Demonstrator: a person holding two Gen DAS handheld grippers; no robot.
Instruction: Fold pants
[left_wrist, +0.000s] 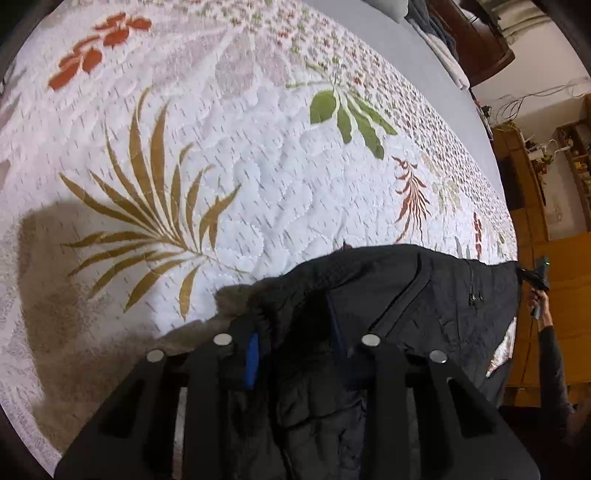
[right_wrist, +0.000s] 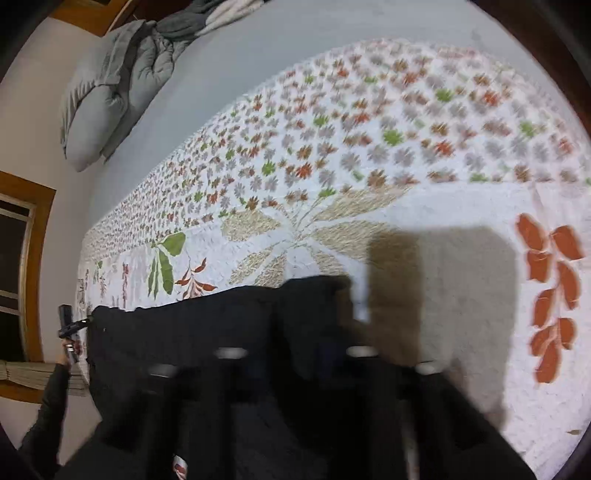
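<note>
The left gripper (left_wrist: 295, 343) is clamped on one end of the black pants (left_wrist: 424, 295), and the right gripper (right_wrist: 295, 354), blurred, is closed on the other end. The pants lie stretched along the near edge of the quilt (left_wrist: 221, 166). Step in hand: gripping for a fold; next, both hands, angled steeply down, must probably lift together.

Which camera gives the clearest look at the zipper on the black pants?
The left wrist view: the zipper shows sharply on the pants, beside a slanted pocket seam. In the right wrist view the pants are a dark, blurred mass and no zipper can be made out.
</note>
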